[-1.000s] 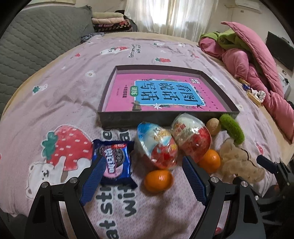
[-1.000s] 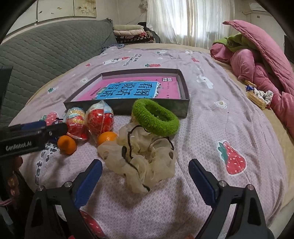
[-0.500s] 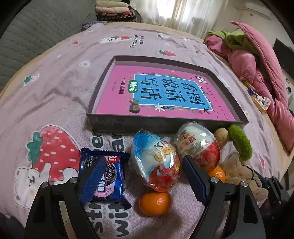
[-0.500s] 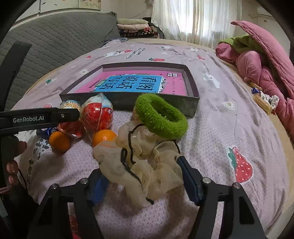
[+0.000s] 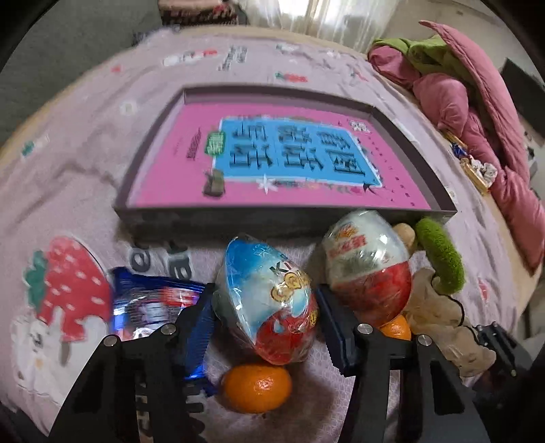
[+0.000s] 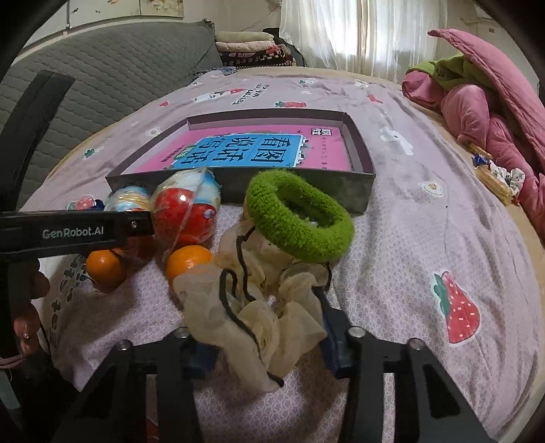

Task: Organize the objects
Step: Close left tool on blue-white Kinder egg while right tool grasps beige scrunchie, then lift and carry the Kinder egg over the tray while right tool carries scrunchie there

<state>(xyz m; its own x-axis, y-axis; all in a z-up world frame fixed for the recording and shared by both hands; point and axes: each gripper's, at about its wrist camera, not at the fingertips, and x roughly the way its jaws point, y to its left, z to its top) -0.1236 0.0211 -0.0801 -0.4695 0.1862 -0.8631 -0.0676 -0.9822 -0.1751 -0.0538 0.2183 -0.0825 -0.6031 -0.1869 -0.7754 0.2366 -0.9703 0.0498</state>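
Blue egg (image 5: 269, 303): before tray (image 5: 293, 221), clasped by left gripper (image 5: 264, 320). Beige scrunchie (image 6: 259, 313): nearer than tray, pinched by right gripper (image 6: 264, 340). Lift both squarely; foil is slippery, fabric droops.

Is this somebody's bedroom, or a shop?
Most likely a bedroom. The toys and snacks sit on a bed sheet printed with strawberries, a rumpled pink quilt is heaped at one side, and folded blankets are stacked by a curtained window.

Book title (image 5: 286, 153) motion-blurred, cookie packet (image 5: 153, 303) smeared, half behind left fingers (image 5: 201, 323)
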